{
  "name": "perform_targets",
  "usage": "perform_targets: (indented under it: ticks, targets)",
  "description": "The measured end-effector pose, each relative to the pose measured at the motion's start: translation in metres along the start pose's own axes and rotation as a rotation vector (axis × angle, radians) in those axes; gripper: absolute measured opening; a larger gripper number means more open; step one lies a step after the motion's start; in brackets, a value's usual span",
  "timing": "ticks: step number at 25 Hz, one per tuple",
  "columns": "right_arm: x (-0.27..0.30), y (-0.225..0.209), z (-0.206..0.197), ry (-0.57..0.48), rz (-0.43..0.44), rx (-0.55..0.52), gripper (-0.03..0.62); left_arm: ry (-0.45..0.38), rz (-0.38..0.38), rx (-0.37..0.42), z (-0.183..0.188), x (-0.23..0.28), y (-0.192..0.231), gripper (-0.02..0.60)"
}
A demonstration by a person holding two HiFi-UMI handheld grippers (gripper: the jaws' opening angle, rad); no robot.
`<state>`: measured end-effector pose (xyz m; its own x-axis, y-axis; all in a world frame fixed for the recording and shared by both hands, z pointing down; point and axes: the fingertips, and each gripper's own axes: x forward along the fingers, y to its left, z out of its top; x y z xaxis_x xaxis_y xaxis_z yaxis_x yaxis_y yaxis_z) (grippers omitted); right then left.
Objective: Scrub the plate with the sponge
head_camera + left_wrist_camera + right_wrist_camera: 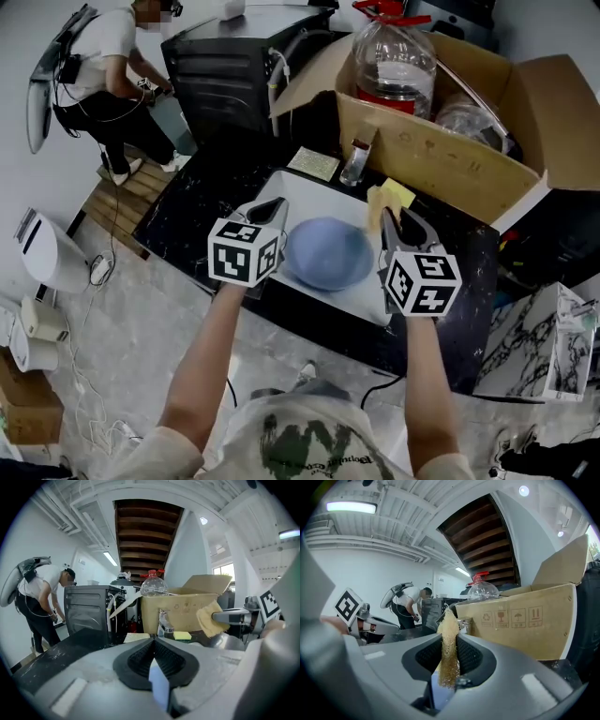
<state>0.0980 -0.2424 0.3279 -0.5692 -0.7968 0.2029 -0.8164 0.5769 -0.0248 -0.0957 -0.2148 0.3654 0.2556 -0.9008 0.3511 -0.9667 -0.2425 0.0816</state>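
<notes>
Blue plate lies over the white tray on the black counter — the left gripper is clamped on its rim. To the right, the right gripper pinches a tan sponge — near the plate's far edge.

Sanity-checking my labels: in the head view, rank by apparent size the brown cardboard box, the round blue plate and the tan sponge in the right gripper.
Largest: brown cardboard box.
Then: round blue plate.
Smallest: tan sponge, clamped in the right gripper, which hides part of it.
</notes>
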Motion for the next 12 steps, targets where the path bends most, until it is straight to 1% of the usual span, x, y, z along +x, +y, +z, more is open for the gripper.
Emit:
perform_targets:
  ticks: [9, 12]
  targets:
    - [0.014, -0.008, -0.002, 0.013, -0.035, 0.024, 0.071, 0.021, -0.027, 0.016, 0.005, 0.019, 0.011, 0.000]
    - [0.018, -0.010, -0.002, 0.014, -0.057, 0.029, 0.071, 0.025, -0.047, 0.028, 0.007, 0.026, 0.016, 0.000]
